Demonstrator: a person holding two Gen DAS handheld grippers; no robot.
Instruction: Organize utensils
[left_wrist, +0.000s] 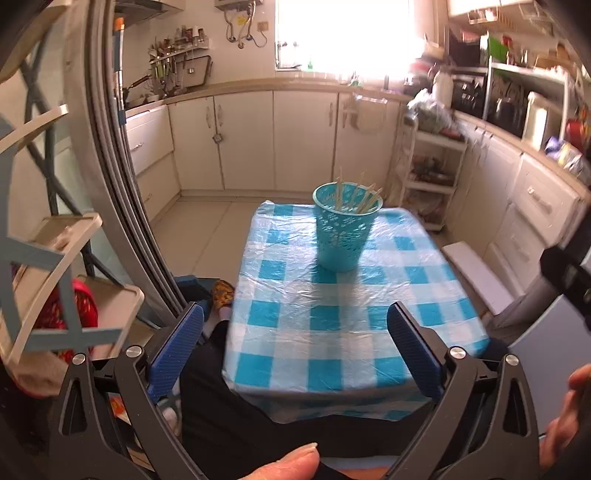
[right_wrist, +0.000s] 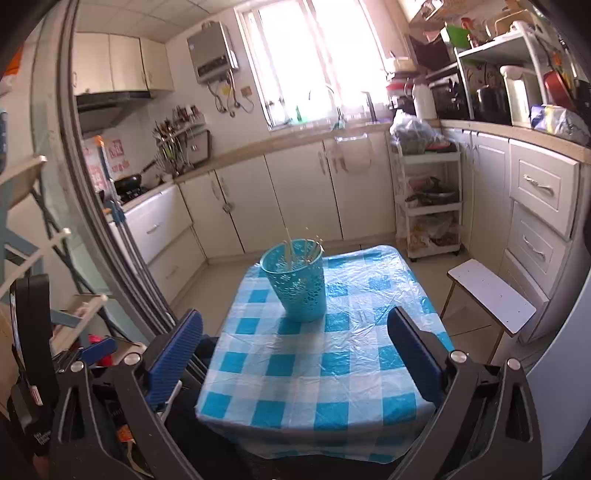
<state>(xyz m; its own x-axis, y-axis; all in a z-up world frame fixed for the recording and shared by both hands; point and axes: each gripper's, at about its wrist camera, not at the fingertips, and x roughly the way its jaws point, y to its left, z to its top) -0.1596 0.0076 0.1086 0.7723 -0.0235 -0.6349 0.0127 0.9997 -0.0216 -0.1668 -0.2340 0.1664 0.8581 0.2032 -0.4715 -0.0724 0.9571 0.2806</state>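
— Left gripper (left_wrist: 295, 350)?
— Hovering over the near tabletop (left_wrist: 332, 295) edge, fingers (left_wrist: 177, 350) spread wide, gripping nothing.
— Right gripper (right_wrist: 295, 354)?
— Likewise gaping, touching nothing.
— Utensils?
— Standing, seemingly chopsticks (left_wrist: 360, 197), inside the turquoise basket (left_wrist: 345, 236) toward the far end.

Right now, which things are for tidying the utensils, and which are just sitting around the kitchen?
For the job:
- blue holder cup on the checked table
- chopsticks standing inside it
- left gripper and right gripper, both open and empty

Just lying about:
- white stool beside the table
- white trolley by the cabinets
- pan on the stove
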